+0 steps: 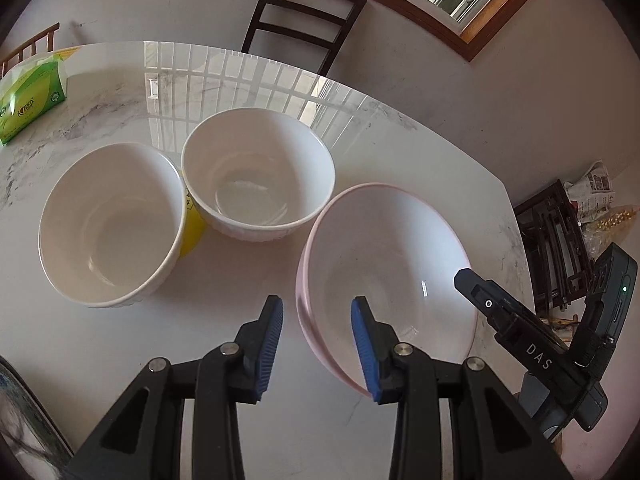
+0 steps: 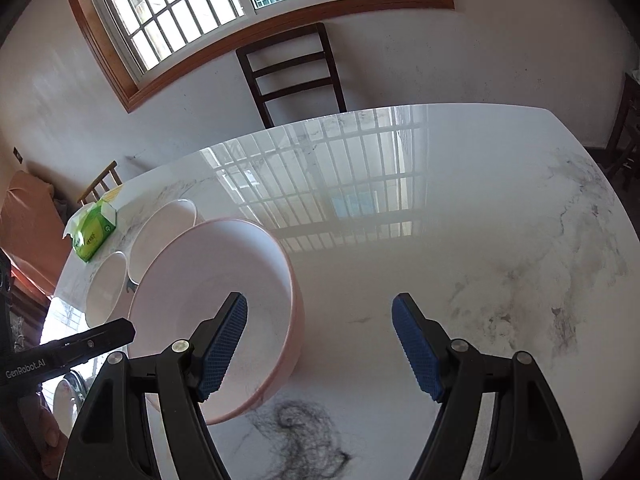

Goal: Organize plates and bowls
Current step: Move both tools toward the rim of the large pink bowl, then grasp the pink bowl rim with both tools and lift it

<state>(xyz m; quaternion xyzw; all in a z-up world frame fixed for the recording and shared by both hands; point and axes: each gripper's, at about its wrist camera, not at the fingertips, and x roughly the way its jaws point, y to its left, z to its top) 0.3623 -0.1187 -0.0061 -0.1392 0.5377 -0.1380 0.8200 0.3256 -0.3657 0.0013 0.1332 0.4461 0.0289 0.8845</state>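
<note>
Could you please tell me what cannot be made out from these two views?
- Left wrist view: whether the left tongs touch the pink bowl; its near rim passes behind the right pad.
- Left wrist view: the yellow thing, wedged behind two white bowls.
- Right wrist view: the lower-left dish, cut off and blurred.

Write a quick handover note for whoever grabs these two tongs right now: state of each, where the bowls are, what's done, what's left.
Left tongs: open, straddling the near rim of the pink bowl, not clamped.
Right tongs: open, holding nothing; the left pad sits over the pink bowl's rim, the right over bare table.
Bowls: three on the marble table, all upright. Two white bowls sit side by side, one nearer left, one behind, rims close. The pink bowl stands apart to their right.
Done: no stacking visible.
Left: likely grip the pink bowl, then gather the bowls together.
</note>
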